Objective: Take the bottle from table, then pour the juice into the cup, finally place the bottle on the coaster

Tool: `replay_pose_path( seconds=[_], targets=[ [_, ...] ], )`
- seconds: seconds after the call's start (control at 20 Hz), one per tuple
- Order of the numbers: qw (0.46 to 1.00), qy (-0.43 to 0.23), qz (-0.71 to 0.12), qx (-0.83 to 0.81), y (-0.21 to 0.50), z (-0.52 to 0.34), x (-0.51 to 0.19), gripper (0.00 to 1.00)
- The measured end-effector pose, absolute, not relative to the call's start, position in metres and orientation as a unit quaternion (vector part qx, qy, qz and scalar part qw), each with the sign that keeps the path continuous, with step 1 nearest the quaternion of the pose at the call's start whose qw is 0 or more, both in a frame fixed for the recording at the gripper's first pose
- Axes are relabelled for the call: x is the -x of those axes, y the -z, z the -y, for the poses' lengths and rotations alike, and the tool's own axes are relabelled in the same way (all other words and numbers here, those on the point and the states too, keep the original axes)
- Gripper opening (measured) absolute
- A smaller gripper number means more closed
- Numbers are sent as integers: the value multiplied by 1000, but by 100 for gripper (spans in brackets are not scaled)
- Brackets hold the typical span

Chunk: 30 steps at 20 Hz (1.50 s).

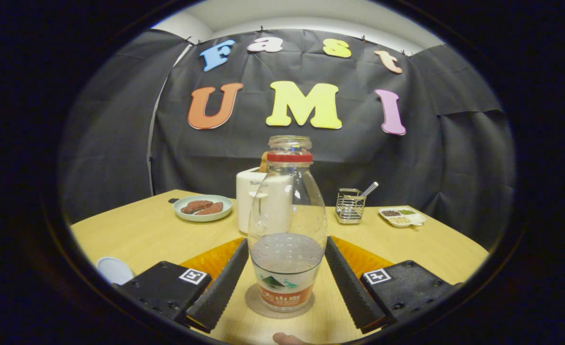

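Now the tongs (287, 282) stand level, spread open around the bottle (287, 225) on its coaster (253, 303).

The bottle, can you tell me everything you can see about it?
The bottle is clear plastic, wide and rounded in the body and narrow at the neck, with a red ring under its open mouth and no cap. A printed label wraps its base, and a little liquid sits low inside. It stands upright on a round coaster on the wooden table. The gripper is open, one finger on each side of the bottle, close beside it without clearly pressing it.
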<state>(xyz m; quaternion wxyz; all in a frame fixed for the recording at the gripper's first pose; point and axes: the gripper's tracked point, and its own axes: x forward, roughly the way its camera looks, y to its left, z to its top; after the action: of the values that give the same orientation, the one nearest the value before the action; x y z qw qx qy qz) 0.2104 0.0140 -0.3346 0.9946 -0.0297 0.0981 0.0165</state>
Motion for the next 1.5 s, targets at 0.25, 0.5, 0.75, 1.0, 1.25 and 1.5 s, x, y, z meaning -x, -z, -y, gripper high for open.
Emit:
replay_pose_path(
  seconds=[0.25,0.5,0.75,1.0,1.25,1.5],
  targets=[
    [995,-19,-89,27,321,-14,-204,100],
    [997,-15,-73,36,292,-14,-190,100],
    [998,-11,-55,33,252,-13,-168,100],
    [999,-13,-38,27,204,-14,-136,100],
    [999,-12,-21,22,155,-19,-93,100],
    [1000,1,-23,20,110,-19,-54,100]
  ],
)
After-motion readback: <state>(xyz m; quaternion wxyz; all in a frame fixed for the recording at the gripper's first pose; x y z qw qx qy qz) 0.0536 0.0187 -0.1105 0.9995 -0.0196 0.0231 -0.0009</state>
